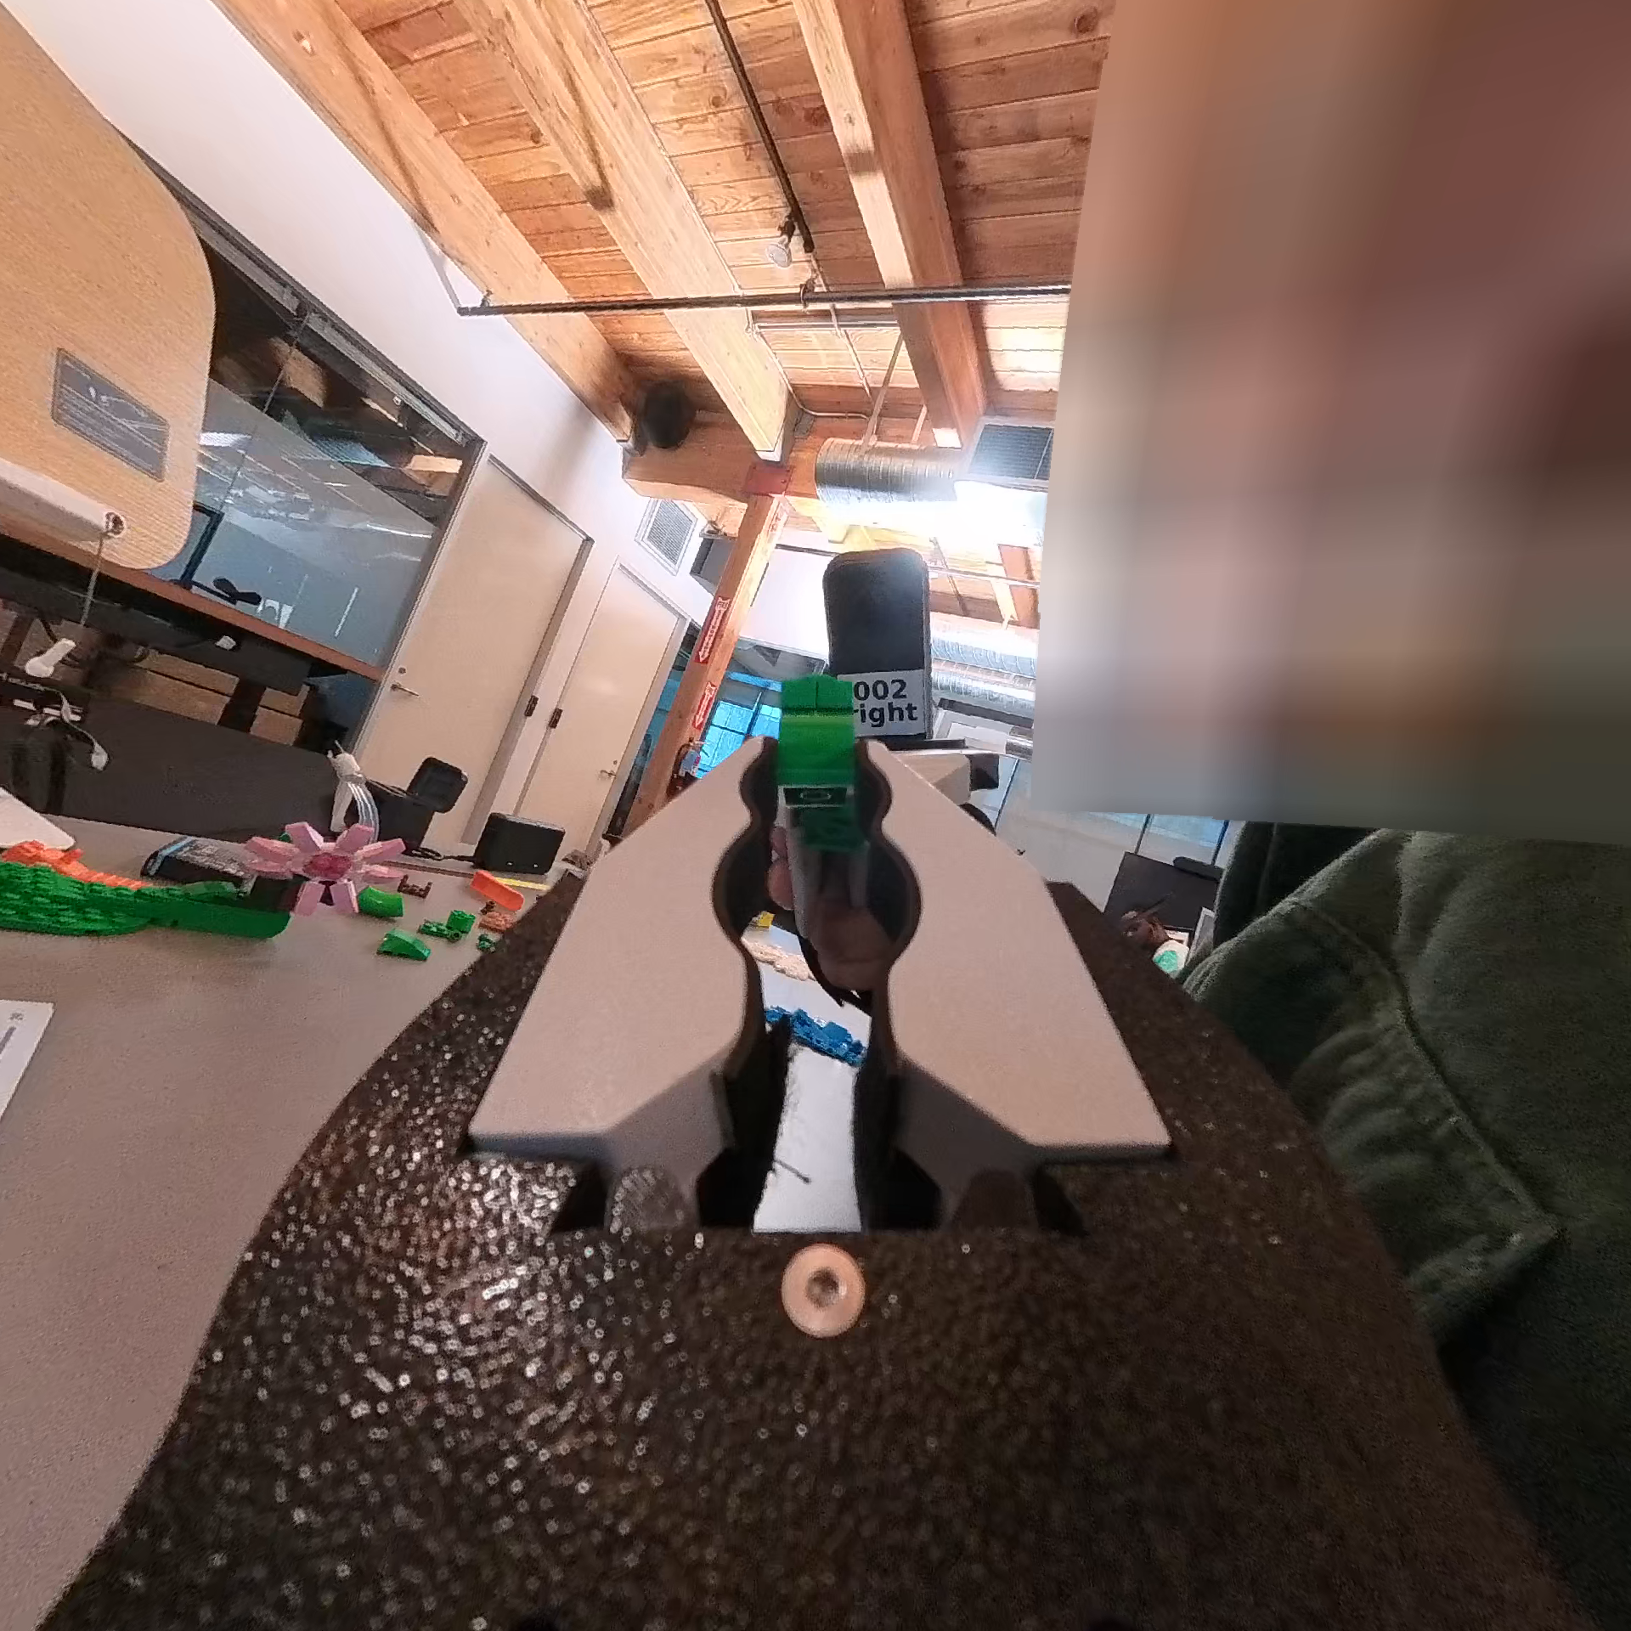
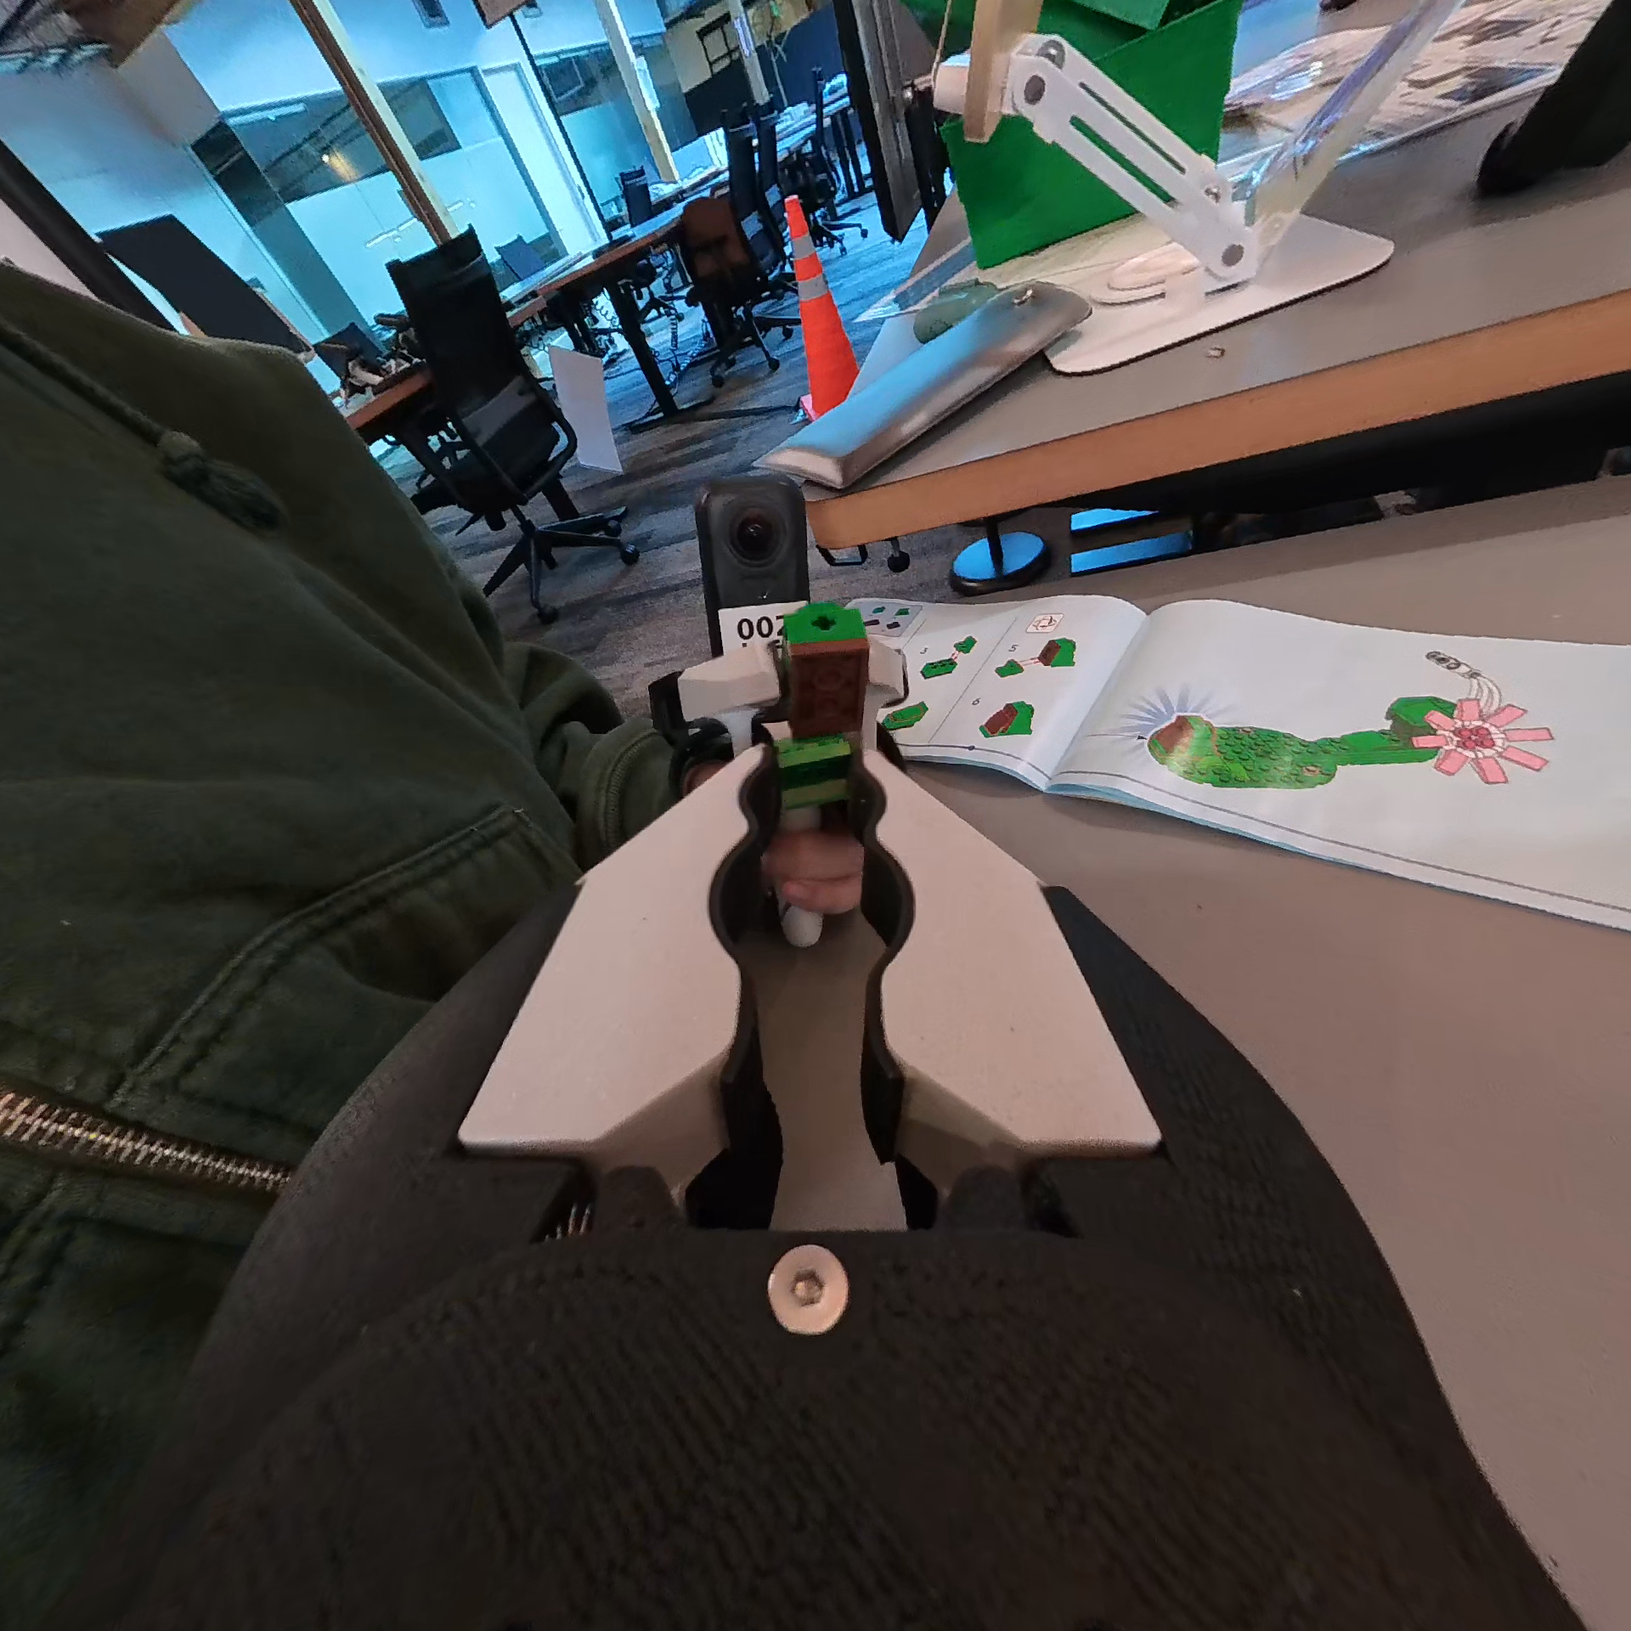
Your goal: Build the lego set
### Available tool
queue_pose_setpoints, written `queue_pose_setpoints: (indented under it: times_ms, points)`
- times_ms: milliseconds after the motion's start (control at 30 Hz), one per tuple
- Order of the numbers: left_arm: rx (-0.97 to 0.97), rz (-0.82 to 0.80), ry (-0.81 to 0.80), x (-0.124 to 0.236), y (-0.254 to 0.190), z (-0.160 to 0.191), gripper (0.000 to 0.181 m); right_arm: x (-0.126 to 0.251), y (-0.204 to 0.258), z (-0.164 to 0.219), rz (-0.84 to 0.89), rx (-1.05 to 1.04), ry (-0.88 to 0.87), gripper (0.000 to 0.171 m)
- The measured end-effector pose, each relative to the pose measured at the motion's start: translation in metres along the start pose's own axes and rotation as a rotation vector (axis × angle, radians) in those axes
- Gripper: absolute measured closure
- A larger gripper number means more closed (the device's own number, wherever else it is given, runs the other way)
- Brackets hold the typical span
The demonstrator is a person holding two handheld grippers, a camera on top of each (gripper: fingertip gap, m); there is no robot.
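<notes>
Left tongs (image 1: 816,777): we press them on a small green brick piece (image 1: 816,768), held up in the air in front of us, well above the bench (image 1: 176,1059).
Right tongs (image 2: 816,777): we press them on the light green end of the small sub-assembly (image 2: 821,706), which carries a brown brick and a green piece on top.
How the two meet: the tongs face each other tip to tip, and in each view the other gripper shows just behind the bricks. We judge that both hold the same small cluster, one from each side, so that one part can be pushed onto the other without the bench under it.
Why lifted: we think the cluster is too small to press down flat, so each gripper gives the counter-force for the other.
Instruction booklet (image 2: 1236,732): it lies open on the bench to our right, near enough to compare the steps.
Larger build: the green base (image 1: 132,909) with the pink flower (image 1: 331,865) rests on the bench to our left, well apart from the tongs.
Loose pieces (image 1: 424,935): small green and orange parts lie beside the base, waiting.
Risk: we judge that a slanted push may let the cluster slip out.
</notes>
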State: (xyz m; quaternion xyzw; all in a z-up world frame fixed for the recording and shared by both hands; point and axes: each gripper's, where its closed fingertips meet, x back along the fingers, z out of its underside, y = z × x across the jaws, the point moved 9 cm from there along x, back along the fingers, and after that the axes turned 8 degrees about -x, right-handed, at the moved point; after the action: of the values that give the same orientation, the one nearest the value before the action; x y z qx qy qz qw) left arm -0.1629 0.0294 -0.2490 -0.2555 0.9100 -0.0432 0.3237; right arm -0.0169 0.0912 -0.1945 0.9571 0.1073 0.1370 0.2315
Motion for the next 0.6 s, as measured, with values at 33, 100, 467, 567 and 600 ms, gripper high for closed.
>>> queue_pose_setpoints:
  times_ms: [33,100,467,567,600]
  points:
    - [0.003,0.002,0.002,-0.0002,-0.0001,0.0002,0.168,0.0000,-0.0004,-0.0002,0.003,-0.007,0.001,0.157]
    - [0.012,0.008,0.006,-0.0006,-0.0003,0.0007,0.168,-0.0003,-0.0010,0.0000,0.003,-0.014,0.003,0.157]
    - [0.020,0.013,0.042,-0.0025,-0.0001,0.0023,0.168,0.0022,-0.0016,-0.0008,0.012,-0.012,0.014,0.157]
    - [0.037,0.017,0.078,-0.0044,0.0003,0.0036,0.167,0.0056,-0.0032,-0.0006,0.015,-0.018,0.017,0.157]
    - [0.038,0.016,0.087,-0.0049,0.0005,0.0040,0.167,0.0063,-0.0039,-0.0001,0.015,-0.023,0.016,0.157]
